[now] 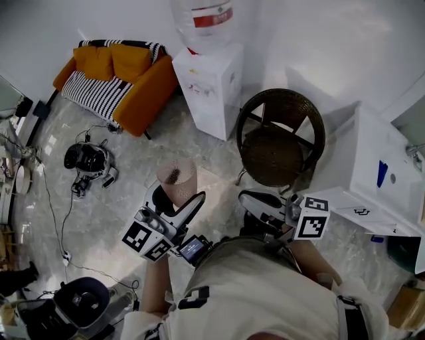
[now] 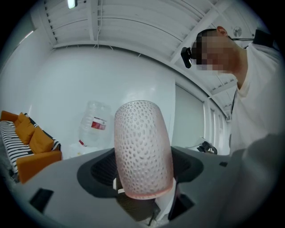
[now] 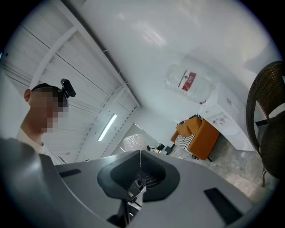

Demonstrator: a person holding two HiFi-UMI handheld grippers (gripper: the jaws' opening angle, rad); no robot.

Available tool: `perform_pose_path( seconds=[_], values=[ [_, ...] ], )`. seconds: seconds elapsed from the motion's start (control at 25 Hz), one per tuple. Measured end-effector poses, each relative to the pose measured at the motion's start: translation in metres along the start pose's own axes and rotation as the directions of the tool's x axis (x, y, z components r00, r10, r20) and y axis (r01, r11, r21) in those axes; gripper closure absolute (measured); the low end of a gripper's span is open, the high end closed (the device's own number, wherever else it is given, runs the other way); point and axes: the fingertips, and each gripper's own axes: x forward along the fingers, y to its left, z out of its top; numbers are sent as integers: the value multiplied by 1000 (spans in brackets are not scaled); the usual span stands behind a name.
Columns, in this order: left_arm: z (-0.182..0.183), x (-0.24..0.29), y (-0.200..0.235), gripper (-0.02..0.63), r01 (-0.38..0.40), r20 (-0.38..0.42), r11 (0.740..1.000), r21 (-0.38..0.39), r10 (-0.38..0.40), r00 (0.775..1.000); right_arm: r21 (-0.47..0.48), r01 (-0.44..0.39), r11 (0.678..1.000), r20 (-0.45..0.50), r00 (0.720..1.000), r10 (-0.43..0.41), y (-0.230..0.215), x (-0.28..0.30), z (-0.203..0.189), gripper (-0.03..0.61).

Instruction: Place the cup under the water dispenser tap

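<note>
A pink dotted cup (image 1: 176, 174) is held upright in my left gripper (image 1: 176, 194), whose jaws are shut on its sides. In the left gripper view the cup (image 2: 142, 149) fills the gap between the jaws. The white water dispenser (image 1: 209, 86) with its clear bottle (image 1: 202, 18) stands against the far wall, well beyond the cup. It also shows as the bottle (image 2: 93, 122) in the left gripper view and the dispenser (image 3: 227, 116) in the right gripper view. I cannot make out its tap. My right gripper (image 1: 255, 199) is shut and holds nothing, and its jaws (image 3: 140, 153) meet.
A dark wicker chair (image 1: 279, 136) stands right of the dispenser. An orange sofa (image 1: 116, 76) with a striped blanket sits at the far left. A white cabinet (image 1: 372, 172) is at the right. A black device (image 1: 89, 163) and cables (image 1: 56, 219) lie on the marble floor at left.
</note>
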Motion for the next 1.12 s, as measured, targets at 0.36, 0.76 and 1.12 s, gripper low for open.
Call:
perform_pose_path(
  seconds=[0.36, 0.76, 1.12],
  values=[
    [7, 74, 18, 218, -155, 18, 988, 28, 154, 988, -26, -42, 999, -63, 997, 40, -53, -41, 65, 552],
    [13, 120, 48, 217, -283, 32, 958, 43, 281, 959, -16, -103, 995, -96, 990, 101, -91, -62, 102, 552],
    [-10, 155, 79, 218, -269, -44, 962, 39, 270, 962, -11, -74, 997, -63, 995, 73, -110, -69, 116, 552]
  ],
)
